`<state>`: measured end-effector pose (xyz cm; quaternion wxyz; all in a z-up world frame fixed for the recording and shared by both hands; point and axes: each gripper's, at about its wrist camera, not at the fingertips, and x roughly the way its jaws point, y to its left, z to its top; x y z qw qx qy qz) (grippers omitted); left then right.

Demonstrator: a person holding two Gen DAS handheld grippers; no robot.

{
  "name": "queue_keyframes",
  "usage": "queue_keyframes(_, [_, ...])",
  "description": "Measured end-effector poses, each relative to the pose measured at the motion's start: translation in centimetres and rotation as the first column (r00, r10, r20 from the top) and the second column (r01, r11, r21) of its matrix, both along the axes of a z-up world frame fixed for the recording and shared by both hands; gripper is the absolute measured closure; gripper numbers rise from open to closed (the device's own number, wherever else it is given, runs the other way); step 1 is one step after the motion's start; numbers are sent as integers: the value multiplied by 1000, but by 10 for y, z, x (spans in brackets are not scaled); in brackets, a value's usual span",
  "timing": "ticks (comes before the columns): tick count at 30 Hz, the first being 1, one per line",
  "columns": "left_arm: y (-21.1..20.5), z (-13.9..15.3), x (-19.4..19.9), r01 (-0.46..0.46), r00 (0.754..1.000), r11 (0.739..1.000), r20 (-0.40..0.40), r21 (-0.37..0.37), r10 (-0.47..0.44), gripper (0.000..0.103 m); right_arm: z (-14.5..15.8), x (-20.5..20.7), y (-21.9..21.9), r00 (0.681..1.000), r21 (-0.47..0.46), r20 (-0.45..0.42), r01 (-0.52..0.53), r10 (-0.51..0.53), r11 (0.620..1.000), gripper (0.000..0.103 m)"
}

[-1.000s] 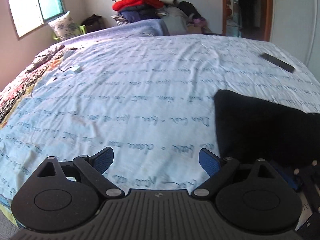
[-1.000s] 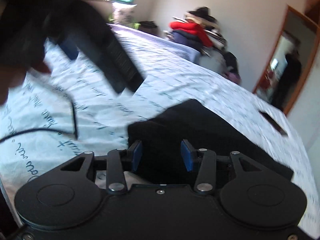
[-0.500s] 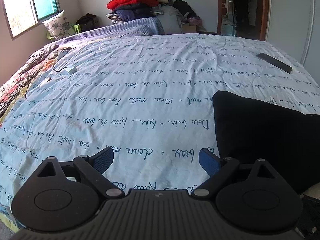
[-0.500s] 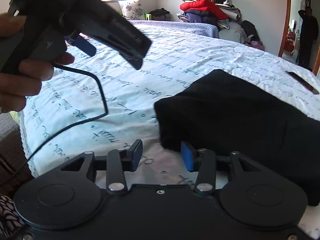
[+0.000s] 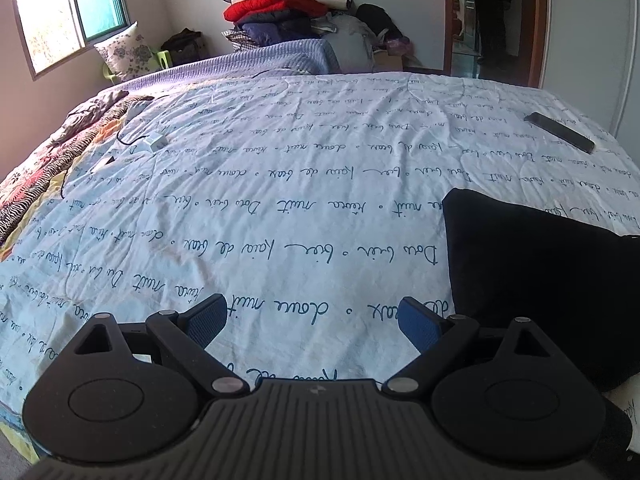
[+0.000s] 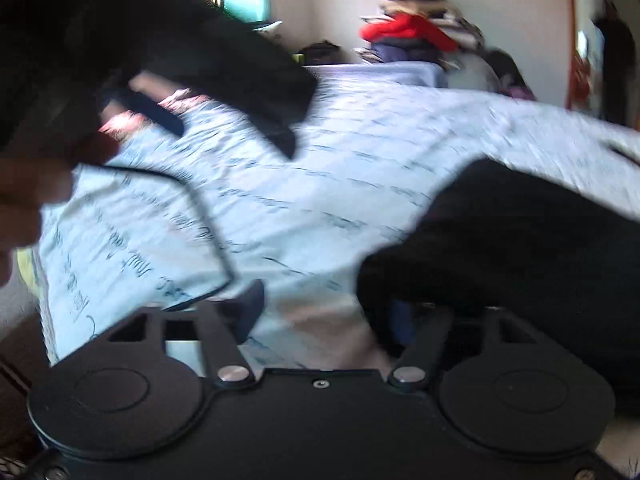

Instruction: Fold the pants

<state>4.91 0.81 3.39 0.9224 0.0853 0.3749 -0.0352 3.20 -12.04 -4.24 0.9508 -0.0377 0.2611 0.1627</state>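
Black pants (image 5: pixel 548 276) lie folded in a flat dark block on the pale blue bedspread, at the right of the left wrist view. My left gripper (image 5: pixel 316 320) hovers open over bare bedspread just left of the pants' near corner. The right wrist view is blurred: the pants (image 6: pixel 520 248) fill its right side. My right gripper (image 6: pixel 326 316) is low at the pants' near left corner and its jaws are opening. Nothing lies between them but bedspread, while the right finger (image 6: pixel 400 320) sits against the dark cloth edge. The left gripper's body (image 6: pixel 224 68) shows at upper left there.
A dark remote (image 5: pixel 558 131) lies far right on the bed. A small white box (image 5: pixel 155 142) with a cable and a striped blanket (image 5: pixel 52 168) lie on the left. Piled clothes (image 5: pixel 288 12) stand beyond the bed. A person stands in the doorway (image 5: pixel 492 12). A black cable (image 6: pixel 192 216) hangs over the bedspread.
My right gripper's jaws have spread wider and it has rolled and shifted, so the pants' corner now sits at its right finger. The left gripper has stayed put.
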Motion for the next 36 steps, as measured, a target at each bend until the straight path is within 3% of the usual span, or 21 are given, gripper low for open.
queue_keyframes(1, [0,0,1,-2,1000,1000,-1,1,2,9,-1,-1,2,1000,-20,0,-5,5,1000,31])
queue_keyframes(4, [-1,-1,3,5,1000,1000,-4,4,-5,9,3,-4,-16,1000,134,-19,1,2,991,31])
queue_keyframes(8, [-13,-3,7,39,999,999,-17,18,-39,9,-4,-9,0,996,-11,-58,-69,69,998,30])
queue_keyframes(11, [-20,0,3,69,998,998,-3,14,-68,9,15,-32,-10,975,-17,-95,-206,203,978,32])
queue_keyframes(13, [-24,0,2,64,998,997,20,49,-65,9,38,-52,-28,970,6,-36,-239,239,971,35])
queue_keyframes(15, [-25,-1,6,32,999,997,27,67,-34,9,57,-53,-51,985,24,26,-171,171,985,38])
queue_keyframes(18, [-27,0,14,22,1000,1000,-10,8,-22,9,55,-21,-72,999,2,53,11,-11,1000,53])
queue_keyframes(19, [-28,2,16,32,999,999,-18,-19,-32,9,47,-7,-76,997,-16,36,72,-72,997,68])
queue_keyframes(20, [-31,4,16,44,999,998,-21,-43,-45,9,36,5,-78,994,-26,13,108,-107,994,77])
queue_keyframes(22, [-39,6,15,78,997,995,-6,-68,-78,9,12,18,-74,994,-65,-75,73,-78,995,80])
queue_keyframes(24, [-50,3,15,104,995,993,0,-61,-104,9,4,7,-61,998,-155,-51,21,-29,988,80])
queue_keyframes(26, [-61,-3,13,150,989,986,15,-67,-149,9,17,-1,-73,998,-98,-58,21,-27,995,82])
queue_keyframes(28, [-71,-15,12,177,984,982,23,-62,-176,9,39,-4,-106,991,-52,-12,132,-133,990,81])
queue_keyframes(30, [-80,-31,10,193,981,981,7,-35,-193,10,53,8,-136,960,-94,43,279,-276,956,81])
queue_keyframes(32, [-87,-52,5,225,973,974,-54,13,-224,13,61,36,-151,950,-114,52,311,-307,943,80])
queue_keyframes(34, [-88,-69,-5,248,966,968,-78,40,-245,13,67,68,-154,974,-40,17,228,-228,973,80])
queue_keyframes(36, [-83,-74,-19,252,967,966,-39,52,-250,11,67,100,-139,994,40,-43,98,-96,994,80])
